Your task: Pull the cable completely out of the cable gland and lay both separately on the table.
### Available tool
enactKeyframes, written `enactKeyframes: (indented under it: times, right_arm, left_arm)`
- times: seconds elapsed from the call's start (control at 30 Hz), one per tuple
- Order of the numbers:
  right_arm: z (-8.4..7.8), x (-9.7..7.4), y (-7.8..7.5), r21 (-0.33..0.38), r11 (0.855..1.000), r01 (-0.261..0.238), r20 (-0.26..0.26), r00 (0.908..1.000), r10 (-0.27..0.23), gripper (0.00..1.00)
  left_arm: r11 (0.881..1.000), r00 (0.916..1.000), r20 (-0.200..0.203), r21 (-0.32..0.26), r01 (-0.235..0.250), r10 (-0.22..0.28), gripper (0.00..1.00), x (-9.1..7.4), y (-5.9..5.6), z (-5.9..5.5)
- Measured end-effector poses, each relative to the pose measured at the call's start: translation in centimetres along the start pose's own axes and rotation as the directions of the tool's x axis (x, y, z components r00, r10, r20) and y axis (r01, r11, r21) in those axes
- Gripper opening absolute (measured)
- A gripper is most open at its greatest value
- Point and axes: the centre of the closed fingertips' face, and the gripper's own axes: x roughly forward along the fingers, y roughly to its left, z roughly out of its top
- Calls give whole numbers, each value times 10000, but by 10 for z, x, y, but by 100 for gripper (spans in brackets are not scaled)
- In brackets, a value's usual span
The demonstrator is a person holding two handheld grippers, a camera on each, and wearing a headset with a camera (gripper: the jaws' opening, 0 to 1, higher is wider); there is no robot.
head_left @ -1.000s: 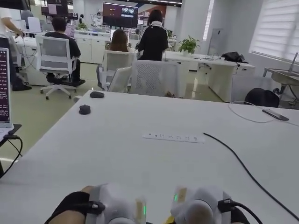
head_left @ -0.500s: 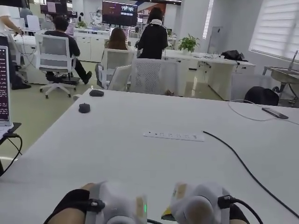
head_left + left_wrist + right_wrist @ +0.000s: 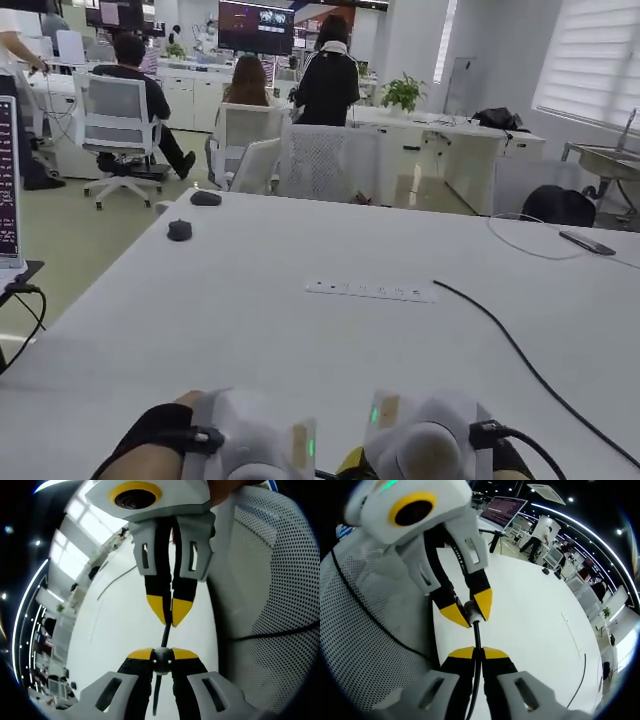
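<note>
A black cable point(image 3: 164, 635) runs straight between my two grippers, which face each other tip to tip over the white table point(image 3: 250, 330). My left gripper point(image 3: 161, 655) is shut on the small grey cable gland point(image 3: 161, 661), which sits on the cable's end. My right gripper point(image 3: 168, 617) is shut on the cable a short way from the gland. In the right gripper view, the right gripper point(image 3: 475, 652) clamps the cable point(image 3: 477, 635), and the left gripper point(image 3: 467, 611) holds the gland point(image 3: 471, 611) just beyond. Both white gripper housings point(image 3: 255, 445) sit at the table's near edge.
A white power strip point(image 3: 372, 292) lies mid-table with a black cord point(image 3: 520, 360) trailing to the right. Two dark mice point(image 3: 180, 231) lie far left, and a phone point(image 3: 588, 244) far right. A laptop screen point(image 3: 8, 190) stands at the left edge. Chairs and people are beyond the table.
Both grippers stay at the table's near edge, close together. The head view has shifted only slightly.
</note>
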Motion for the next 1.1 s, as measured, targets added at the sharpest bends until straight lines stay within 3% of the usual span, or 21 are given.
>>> enactKeyframes:
  times: [0.23, 0.47, 0.73, 0.93, 1.03, 1.1]
  right_arm:
    - [-15, -3, -12, 372, 9981, 491, -585, 9972, -469, 3]
    - [-37, -9, -30, 1009, 9870, 1251, -1353, 9846, -1110, 3]
    - [-58, -21, -49, 1719, 9598, 2220, -2069, 9607, -1852, 3]
    - [-67, -28, -57, 2221, 9382, 2656, -2276, 9497, -2150, 3]
    - [-67, -27, -55, 2348, 9375, 2567, -2254, 9526, -2044, 3]
    - [-65, -23, -47, 2464, 9449, 2154, -2232, 9614, -1609, 4]
  left_arm:
    - [9983, 9986, -362, -427, -395, 379, 14, -5, 12, -15]
    - [9933, 9951, -734, -903, -722, 656, 14, -9, 20, -28]
    - [9880, 9915, -958, -1184, -993, 882, 14, -12, 25, -35]
    - [9847, 9906, -946, -1341, -1111, 989, 14, -13, 28, -36]
    - [9839, 9903, -935, -1368, -1150, 1027, 14, -14, 29, -36]
    - [9816, 9917, -673, -1495, -1187, 1097, 14, -16, 31, -30]
